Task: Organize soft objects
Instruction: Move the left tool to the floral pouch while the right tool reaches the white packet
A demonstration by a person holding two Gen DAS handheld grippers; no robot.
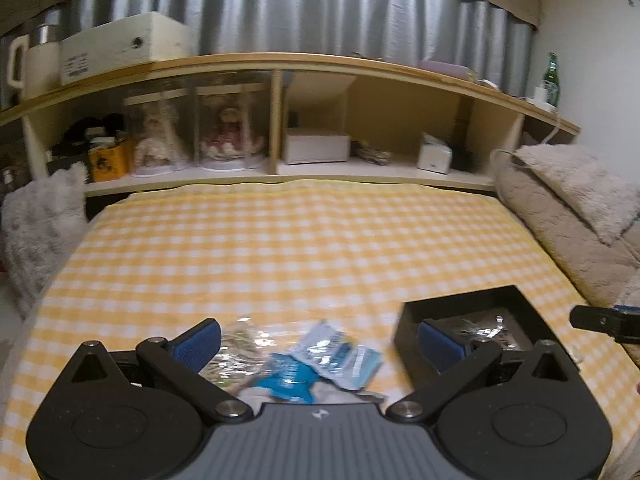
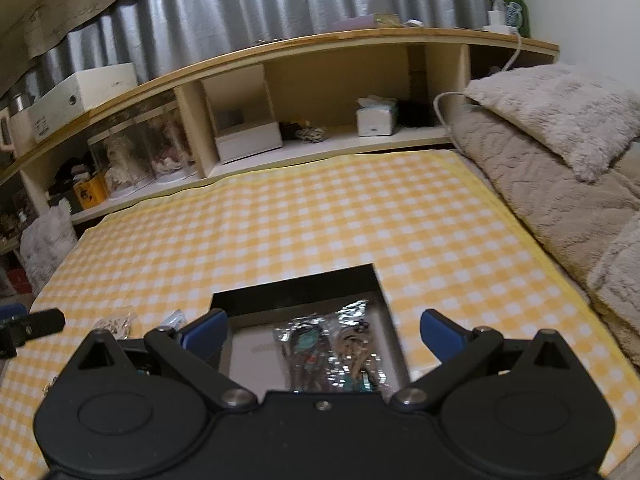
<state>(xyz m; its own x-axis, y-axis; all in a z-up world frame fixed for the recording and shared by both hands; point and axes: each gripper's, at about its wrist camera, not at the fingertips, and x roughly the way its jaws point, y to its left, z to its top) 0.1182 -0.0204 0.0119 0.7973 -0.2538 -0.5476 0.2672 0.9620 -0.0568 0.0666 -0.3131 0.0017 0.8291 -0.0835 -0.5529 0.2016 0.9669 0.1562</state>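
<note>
Packets [image 2: 332, 356] inside black box [image 2: 296, 286]

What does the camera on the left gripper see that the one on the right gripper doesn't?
Only the left wrist view shows the blue and clear packets lying loose on the cloth between the open left gripper. Only the right wrist view looks straight into the black box, where shiny packets lie beneath the open right gripper. Both show the yellow checked cloth, the wooden shelf, the green bottle and the beige bedding.
</note>
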